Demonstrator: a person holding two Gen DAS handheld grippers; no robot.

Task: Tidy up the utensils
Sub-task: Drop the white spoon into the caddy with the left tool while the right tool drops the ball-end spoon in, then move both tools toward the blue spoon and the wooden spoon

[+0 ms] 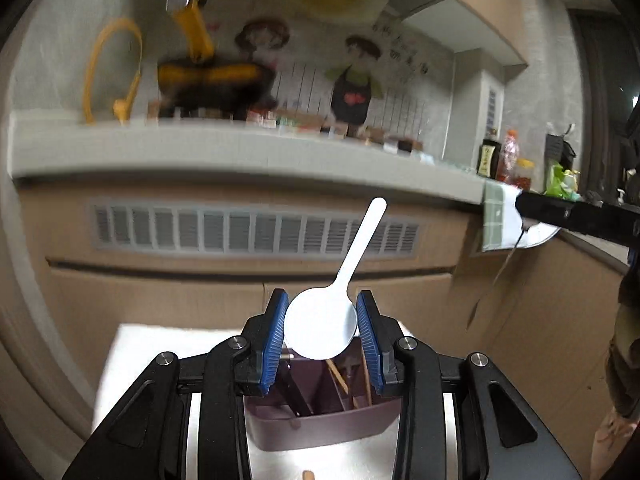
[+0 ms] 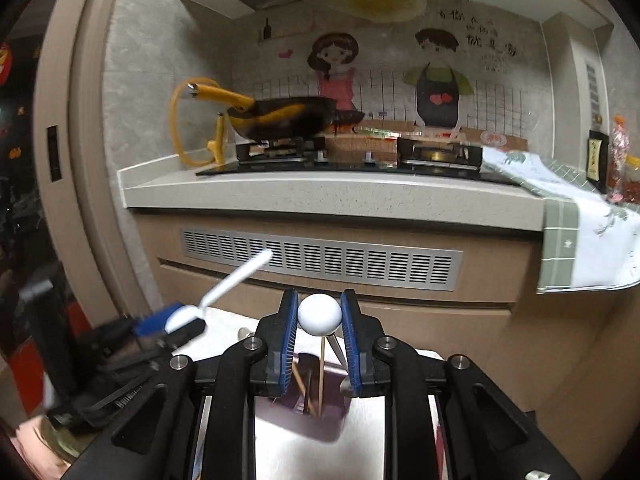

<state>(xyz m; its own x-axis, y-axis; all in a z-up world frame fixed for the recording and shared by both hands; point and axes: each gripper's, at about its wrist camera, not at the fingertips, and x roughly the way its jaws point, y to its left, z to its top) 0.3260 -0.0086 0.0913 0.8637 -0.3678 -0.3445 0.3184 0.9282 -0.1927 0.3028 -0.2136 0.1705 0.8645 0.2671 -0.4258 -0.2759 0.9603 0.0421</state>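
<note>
My left gripper (image 1: pixel 321 326) is shut on the bowl of a white plastic spoon (image 1: pixel 320 328), whose handle points up and to the right. It is held above a maroon utensil holder (image 1: pixel 320 424) with wooden chopsticks in its compartments. In the right wrist view my right gripper (image 2: pixel 319 316) is shut on a second white spoon (image 2: pixel 319 315), seen end-on, above the same maroon holder (image 2: pixel 308 420). The left gripper (image 2: pixel 176 320) with its spoon shows blurred at the left of that view.
The holder stands on a shiny metal tabletop (image 2: pixel 280 452). Beyond is a kitchen counter (image 2: pixel 320 196) with a stove, a black and yellow wok (image 2: pixel 288 120) and a green-edged towel (image 2: pixel 580 232) hanging over the counter's right end. Bottles (image 1: pixel 500 156) stand at the right.
</note>
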